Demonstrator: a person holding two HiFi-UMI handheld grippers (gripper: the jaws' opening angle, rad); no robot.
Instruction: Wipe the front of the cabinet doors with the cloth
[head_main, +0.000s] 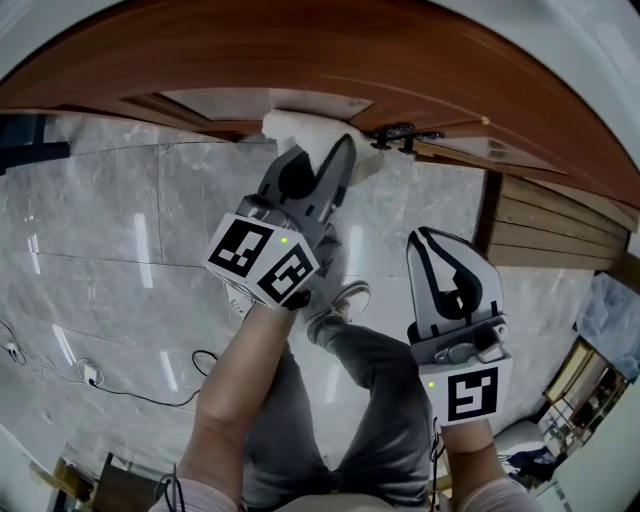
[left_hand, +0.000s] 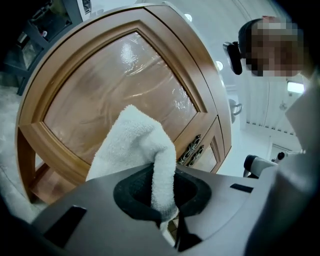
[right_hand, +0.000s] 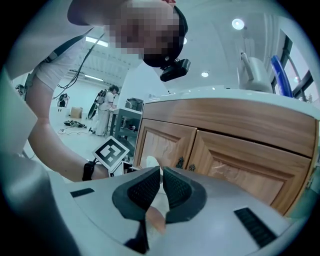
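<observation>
okay, my left gripper (left_hand: 165, 200) has its claw clamped on the cloth (left_hand: 132, 142). it's white, fluffy terry, one fold pinched between the pads and the rest bunched into a soft hump above them. that hump sits against the cabinet door (left_hand: 115, 85), over a corner of its glossy wooden panel, near the door's dark ornate handle (left_hand: 191, 150). my right gripper (head_main: 445, 245) hangs well apart from the door, on its handle side, claw drawn almost together and gripping nothing. grey marble floor (head_main: 120, 220) runs up to the door's foot.
</observation>
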